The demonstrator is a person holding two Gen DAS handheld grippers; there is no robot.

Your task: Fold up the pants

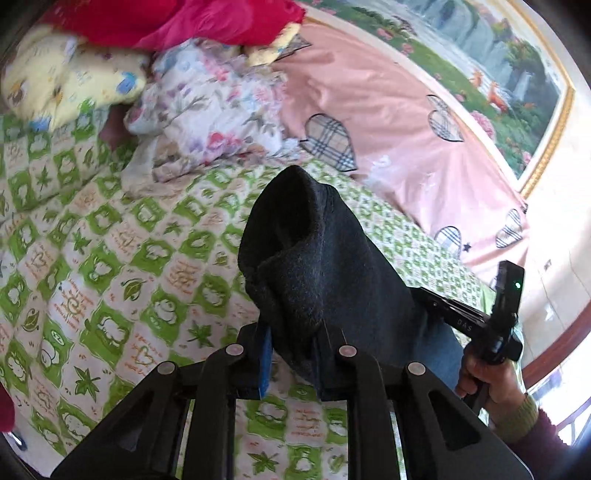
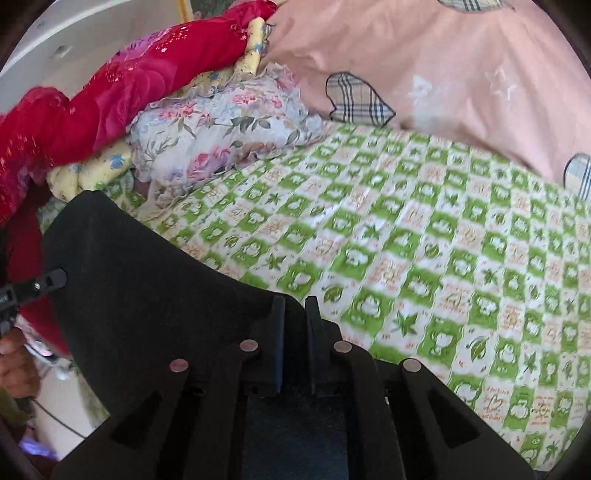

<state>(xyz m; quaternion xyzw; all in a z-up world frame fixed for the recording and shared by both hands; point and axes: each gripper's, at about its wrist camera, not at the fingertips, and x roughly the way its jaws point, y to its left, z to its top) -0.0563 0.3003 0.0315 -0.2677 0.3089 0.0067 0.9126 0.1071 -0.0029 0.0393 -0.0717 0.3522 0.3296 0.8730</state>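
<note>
The pants [image 1: 317, 258] are dark charcoal fabric, held up above a bed with a green and white patterned sheet [image 1: 110, 266]. My left gripper [image 1: 291, 354] is shut on a bunched edge of the pants, which rises in a hump in front of the fingers. In the right wrist view the pants [image 2: 147, 280] stretch as a flat dark sheet to the left. My right gripper [image 2: 295, 314] is shut on their edge. The right gripper's body [image 1: 495, 325] and the hand holding it show at the right of the left wrist view.
A pink duvet with plaid hearts [image 1: 399, 122] lies along the far side of the bed. A floral bundle [image 1: 214, 122], a yellow pillow [image 1: 62, 81] and red cloth [image 1: 192, 22] are piled at the head end. A framed picture [image 1: 498, 74] hangs on the wall.
</note>
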